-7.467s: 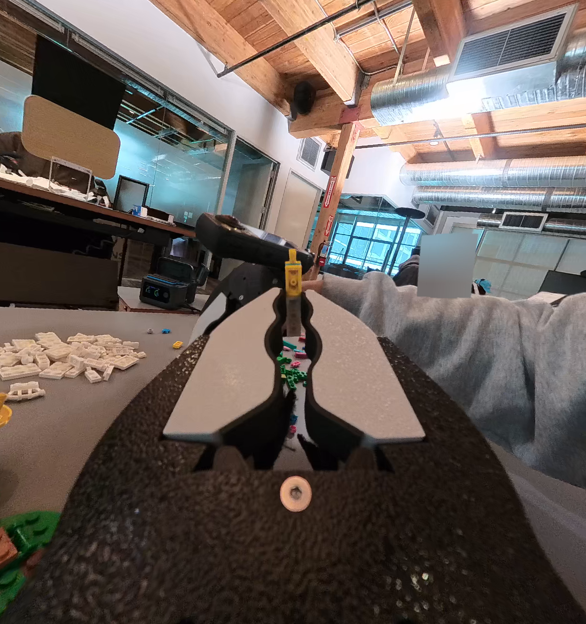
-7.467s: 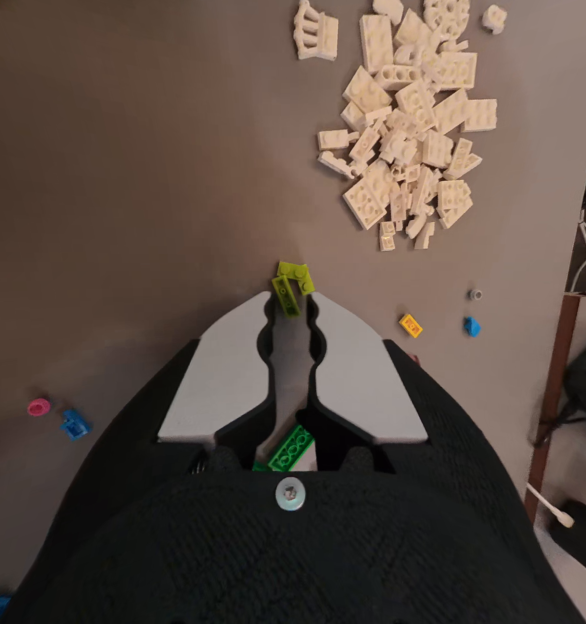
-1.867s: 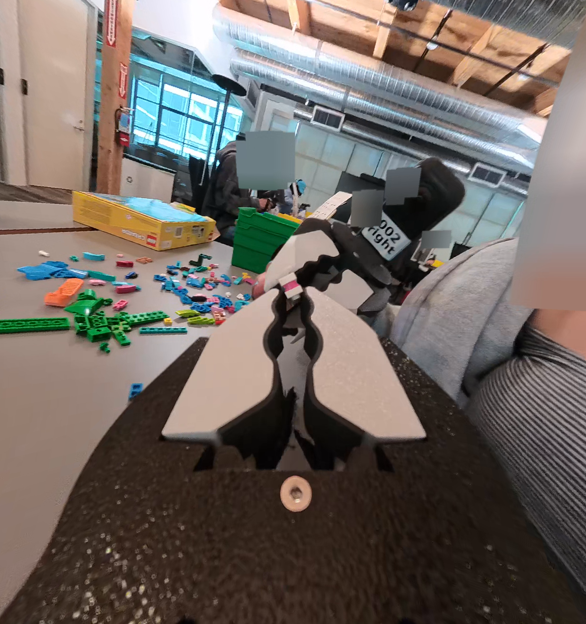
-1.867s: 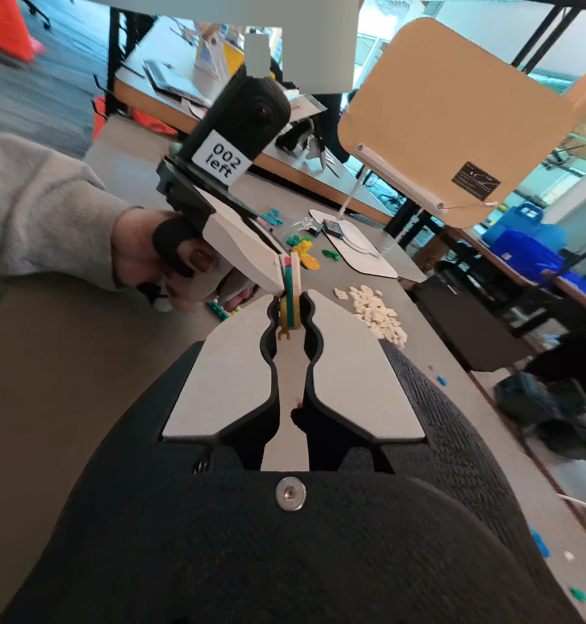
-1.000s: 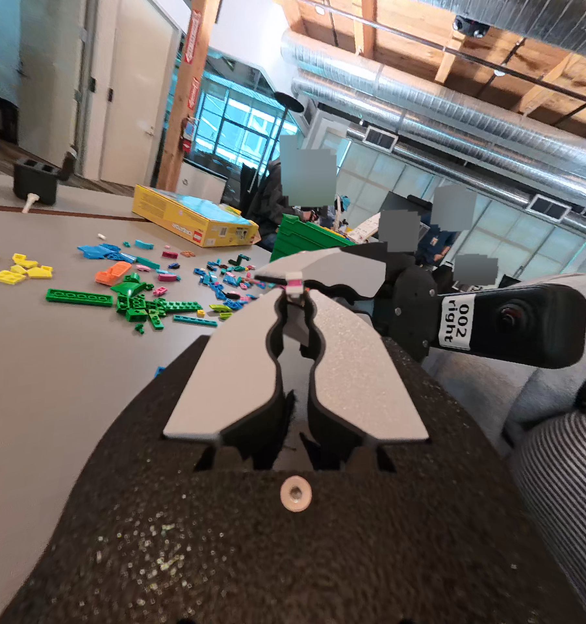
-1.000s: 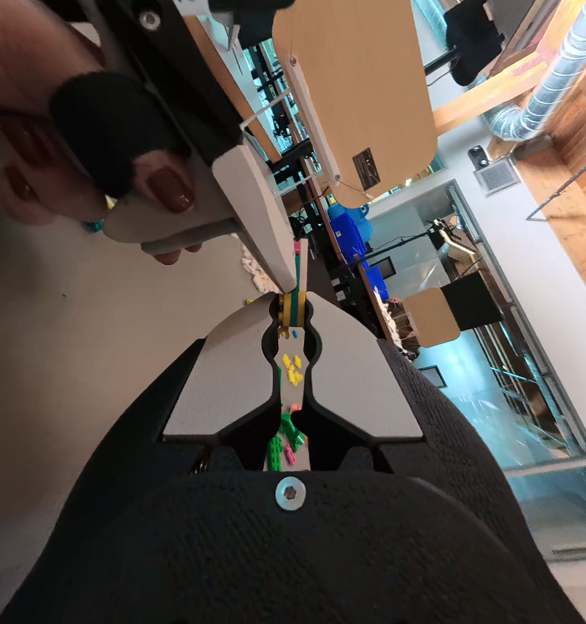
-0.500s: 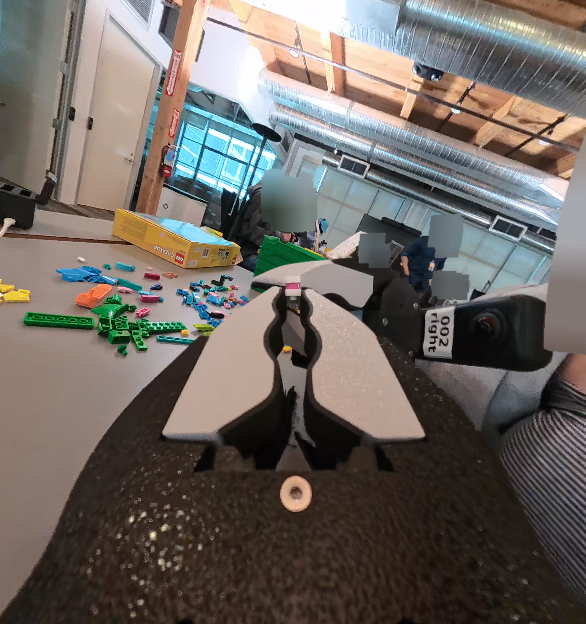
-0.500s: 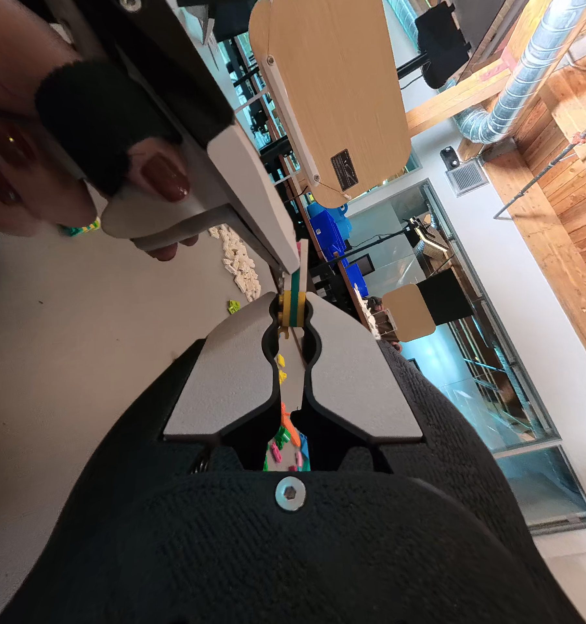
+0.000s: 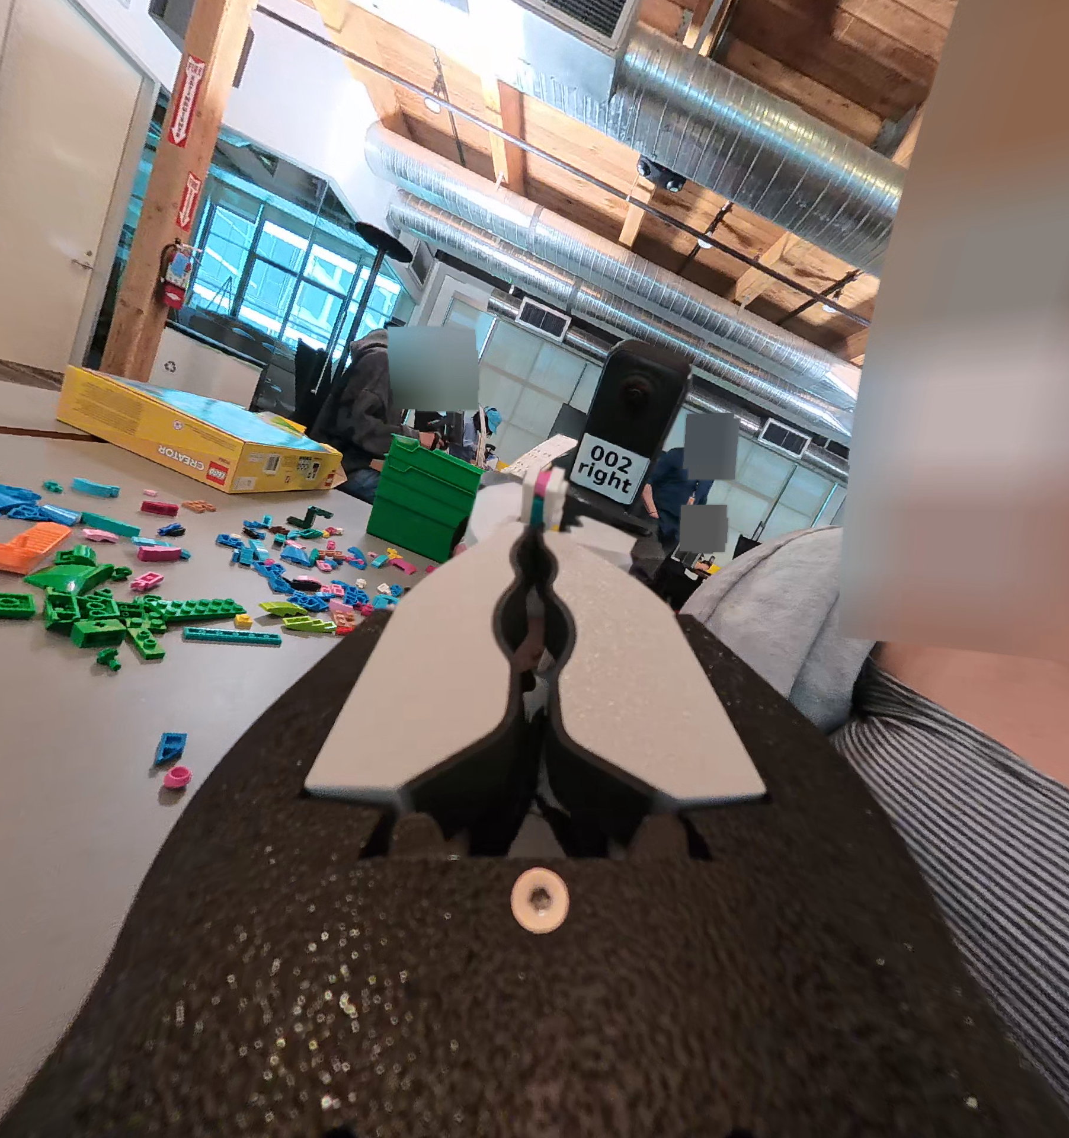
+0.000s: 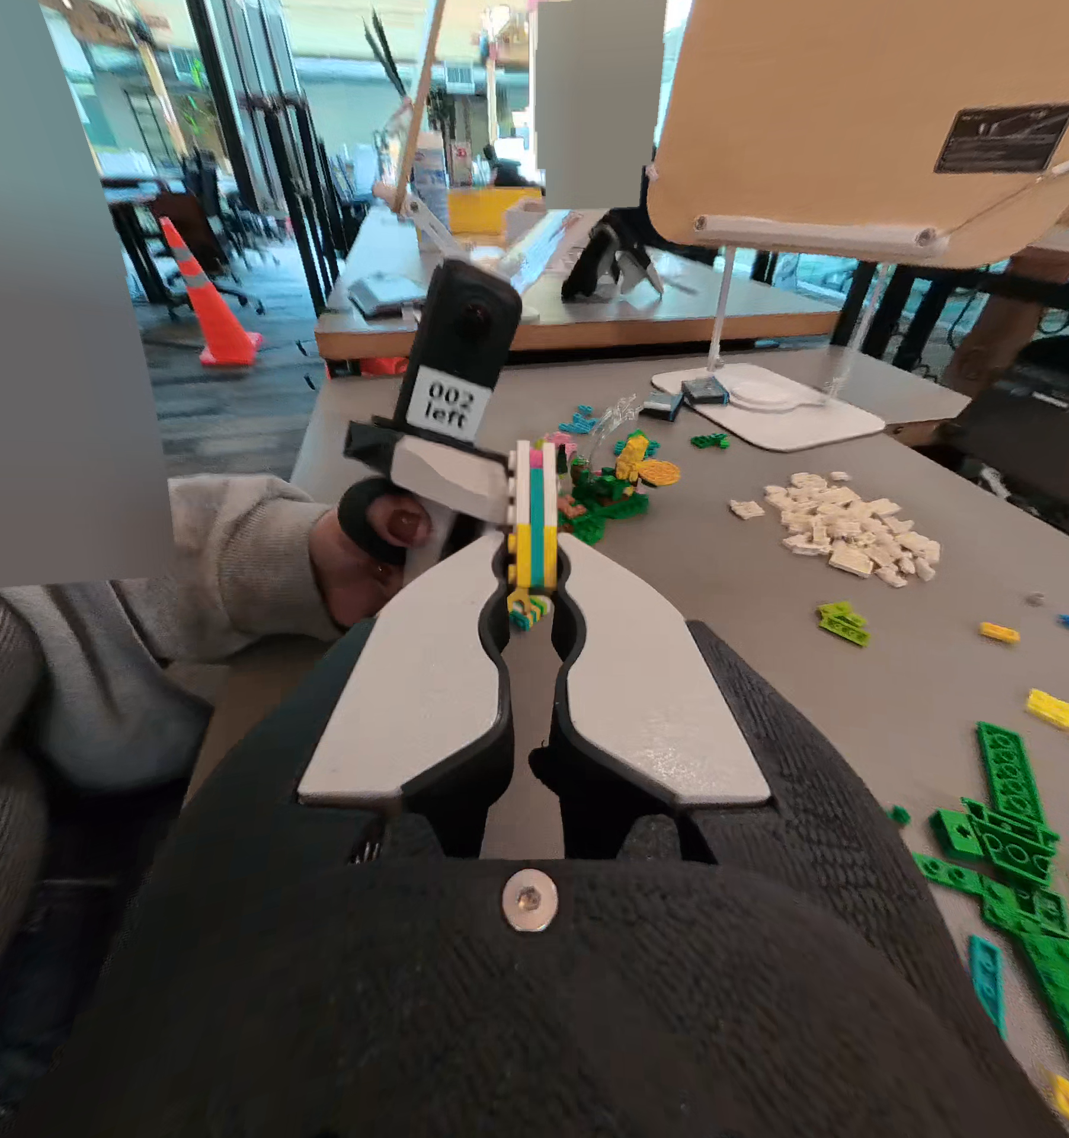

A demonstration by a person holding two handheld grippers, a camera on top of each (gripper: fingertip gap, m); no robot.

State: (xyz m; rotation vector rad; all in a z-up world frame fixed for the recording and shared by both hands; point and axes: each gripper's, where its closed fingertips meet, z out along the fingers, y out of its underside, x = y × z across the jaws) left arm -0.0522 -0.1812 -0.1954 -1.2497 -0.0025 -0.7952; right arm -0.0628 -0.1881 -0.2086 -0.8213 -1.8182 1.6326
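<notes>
Stacked plates (image 10: 535, 523), white, teal, pink and yellow, stand upright above the grey table (image 10: 766, 646), pinched at their yellow lower end between the pads of the right gripper (image 10: 533, 557). The left gripper (image 9: 537, 537) has its tips closed together, pressed against the stack's white upper edge from the side, gripping nothing. A hand (image 10: 359, 554) in a grey sleeve (image 10: 230, 554) works the left gripper. Beyond the stack sits a green model (image 10: 612, 486), a white brick pile (image 10: 852, 532) farther right, and a board on a stand (image 10: 858, 123) behind. Loose coloured bricks (image 9: 310, 573), a green bin (image 9: 421, 505) and a yellow box (image 9: 199, 443) crowd the table's other end.
</notes>
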